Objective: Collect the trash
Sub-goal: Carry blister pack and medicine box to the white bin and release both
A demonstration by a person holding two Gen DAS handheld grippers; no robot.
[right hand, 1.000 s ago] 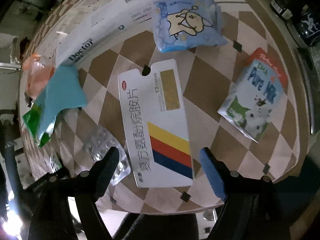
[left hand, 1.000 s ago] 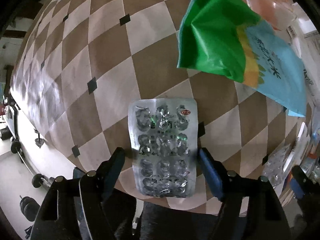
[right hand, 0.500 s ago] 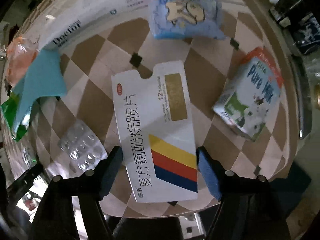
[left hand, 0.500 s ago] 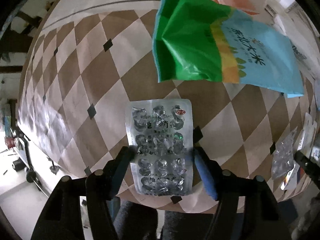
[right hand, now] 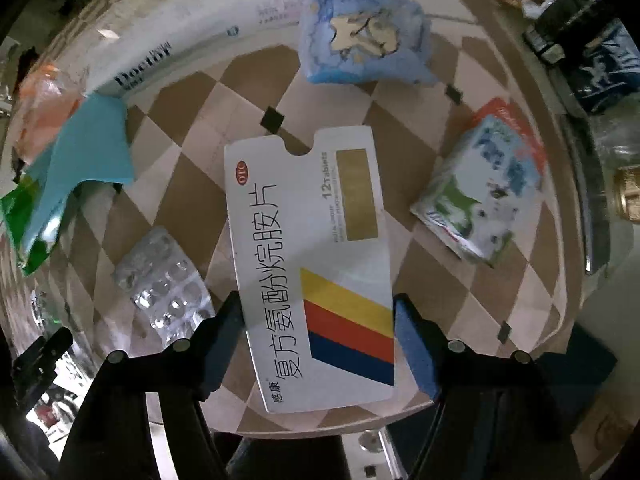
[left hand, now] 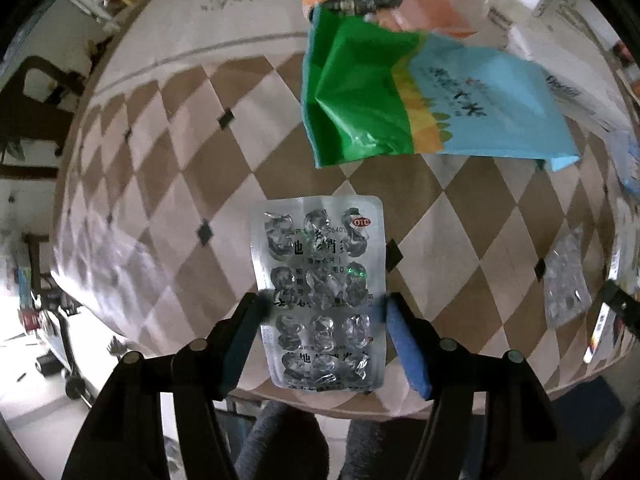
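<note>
In the left wrist view my left gripper (left hand: 322, 322) is shut on a silver blister pack (left hand: 320, 292), its fingers pressing both long edges, lifted over the checkered table (left hand: 168, 184). In the right wrist view my right gripper (right hand: 318, 326) is shut on a flat white medicine box (right hand: 316, 256) with yellow, red and blue stripes, fingers against both edges, held near the table's front edge. A green and blue snack bag (left hand: 420, 104) lies beyond the left gripper; it also shows in the right wrist view (right hand: 68, 172).
A second blister pack (right hand: 164, 284) lies left of the box, also at the right of the left wrist view (left hand: 566, 284). A blue cartoon pouch (right hand: 368, 36), a milk carton (right hand: 484, 192), a long white box (right hand: 192, 36) and an orange wrapper (right hand: 44, 96) lie around.
Both grippers have closed in from open onto their items: the left on the blister pack, the right on the white box. Both views shifted slightly back towards the table's front edge.
</note>
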